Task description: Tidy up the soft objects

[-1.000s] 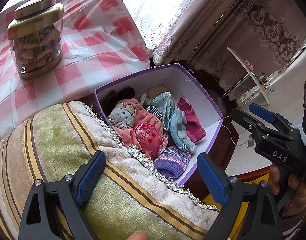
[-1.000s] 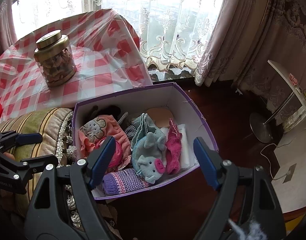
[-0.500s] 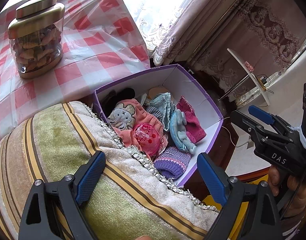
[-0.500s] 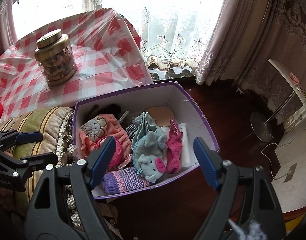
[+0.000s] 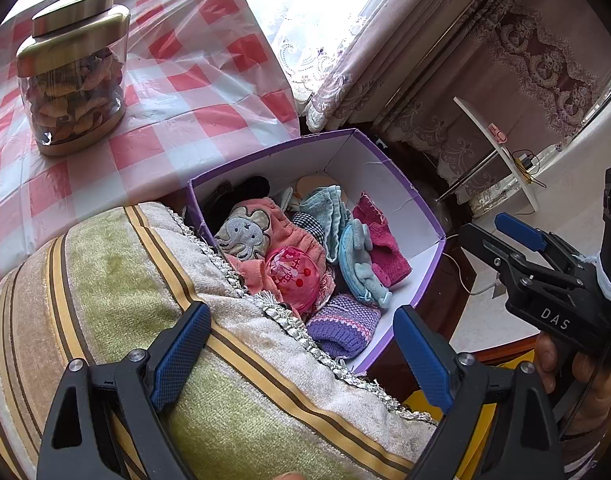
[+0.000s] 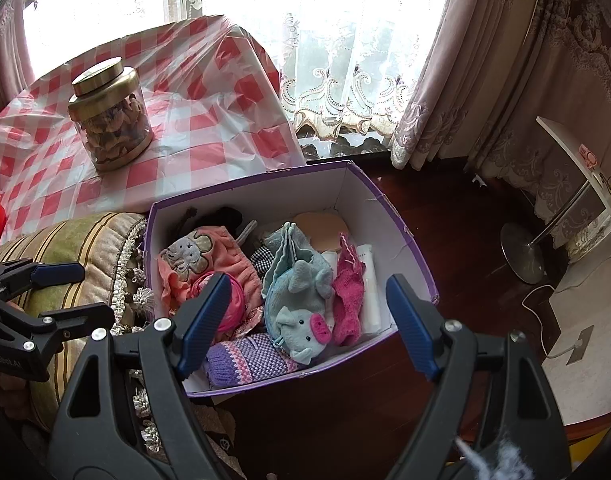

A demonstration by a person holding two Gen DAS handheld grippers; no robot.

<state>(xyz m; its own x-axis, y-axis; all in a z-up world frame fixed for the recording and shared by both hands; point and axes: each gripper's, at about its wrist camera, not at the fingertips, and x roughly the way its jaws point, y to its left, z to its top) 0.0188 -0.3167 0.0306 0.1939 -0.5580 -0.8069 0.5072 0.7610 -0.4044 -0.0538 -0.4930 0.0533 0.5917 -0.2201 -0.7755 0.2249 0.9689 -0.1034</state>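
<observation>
A purple box (image 6: 361, 188) with white inner walls holds several soft things: a peach cloth with a grey elephant (image 6: 193, 250), a blue pig plush (image 6: 305, 312), a pink knit piece (image 6: 347, 292), a purple knit hat (image 6: 247, 356) and a pink pouch (image 5: 293, 274). My right gripper (image 6: 305, 316) is open and empty above the box's near edge. My left gripper (image 5: 301, 350) is open and empty over a striped green and beige cushion (image 5: 117, 280), left of the box (image 5: 385, 160). Each gripper shows in the other's view.
A table with a red-checked plastic cloth (image 6: 209, 120) stands behind the box, with a gold-lidded glass jar (image 6: 109, 116) on it. Dark wooden floor (image 6: 457, 232), curtains (image 6: 485, 60), a white stand with a round metal base (image 6: 521, 252) and a cable lie to the right.
Almost nothing. The right gripper has sunk very slightly toward the box; the left gripper has stayed still over the cushion.
</observation>
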